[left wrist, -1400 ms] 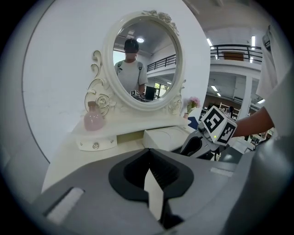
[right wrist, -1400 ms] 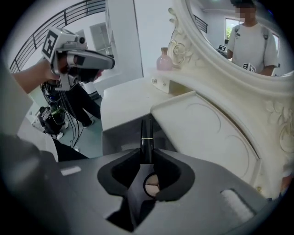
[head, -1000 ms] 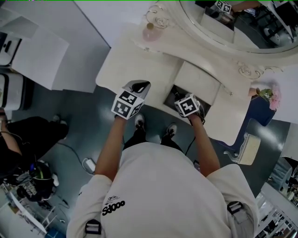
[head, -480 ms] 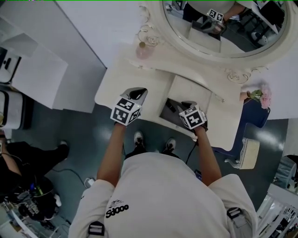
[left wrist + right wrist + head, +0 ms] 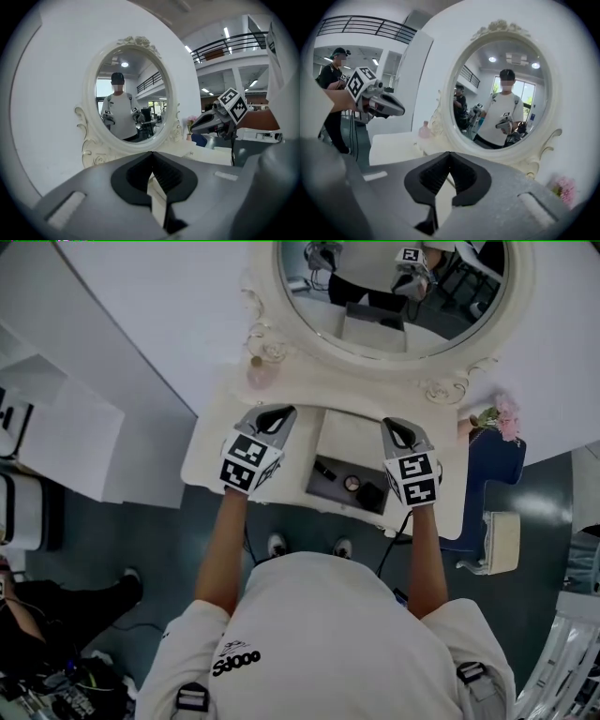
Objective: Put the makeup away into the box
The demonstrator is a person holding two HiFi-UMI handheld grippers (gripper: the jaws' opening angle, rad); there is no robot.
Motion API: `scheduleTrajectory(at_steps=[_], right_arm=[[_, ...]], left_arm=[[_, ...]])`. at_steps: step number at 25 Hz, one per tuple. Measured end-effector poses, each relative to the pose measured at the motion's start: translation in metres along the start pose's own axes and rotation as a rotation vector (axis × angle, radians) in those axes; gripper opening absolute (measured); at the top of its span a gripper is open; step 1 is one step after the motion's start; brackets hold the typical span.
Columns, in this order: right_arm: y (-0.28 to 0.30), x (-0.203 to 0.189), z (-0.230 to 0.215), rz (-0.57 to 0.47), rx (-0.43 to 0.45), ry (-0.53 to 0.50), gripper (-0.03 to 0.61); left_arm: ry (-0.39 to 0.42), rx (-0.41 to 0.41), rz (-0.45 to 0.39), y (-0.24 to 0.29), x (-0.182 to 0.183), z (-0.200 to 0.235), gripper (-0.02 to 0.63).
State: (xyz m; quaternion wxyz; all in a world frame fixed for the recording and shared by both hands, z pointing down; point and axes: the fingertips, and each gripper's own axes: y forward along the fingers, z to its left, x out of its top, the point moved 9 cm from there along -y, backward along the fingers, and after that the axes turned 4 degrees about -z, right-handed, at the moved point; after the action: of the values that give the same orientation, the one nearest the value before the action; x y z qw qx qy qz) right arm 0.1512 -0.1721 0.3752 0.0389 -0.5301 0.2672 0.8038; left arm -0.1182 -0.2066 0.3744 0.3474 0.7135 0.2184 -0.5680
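Fingers (image 5: pixel 131 180) shut on both: left gripper (image 5: pixel 274 415) empty; right gripper (image 5: pixel 397 430) jaws just closed, nothing between. Makeup (image 5: pixel 352 483) lies in open box (image 5: pixel 333 491) in the surface (image 5: pixel 206 442), between the grippers. Probably light, hard, slick cases; pinch across the sides.

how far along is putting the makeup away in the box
Done: a round compact and two dark pieces lie in the open box. In hand: nothing; the left gripper has shut, empty jaws, and the right gripper has just closed its jaws on nothing. Left: a pink bottle stands on the tabletop by the mirror, if it counts as makeup, and the box is not closed.
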Motion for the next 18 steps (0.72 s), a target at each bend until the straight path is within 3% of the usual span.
scheduleTrajectory(at_steps=[7, 12, 18], right_arm=[[-0.061, 0.05, -0.033, -0.188, -0.131, 0.011, 0.002], [-0.096, 0.068, -0.044, -0.249, -0.198, -0.014, 0.002], [-0.111, 0.071, -0.048, -0.259, -0.223, 0.0, 0.002]], left_arm=[[0.119, -0.05, -0.146, 0.011, 0.069, -0.014, 0.018], [0.17, -0.1, -0.243, 0.013, 0.11, -0.028, 0.018], [0.219, -0.094, -0.3, 0.011, 0.132, -0.036, 0.018]])
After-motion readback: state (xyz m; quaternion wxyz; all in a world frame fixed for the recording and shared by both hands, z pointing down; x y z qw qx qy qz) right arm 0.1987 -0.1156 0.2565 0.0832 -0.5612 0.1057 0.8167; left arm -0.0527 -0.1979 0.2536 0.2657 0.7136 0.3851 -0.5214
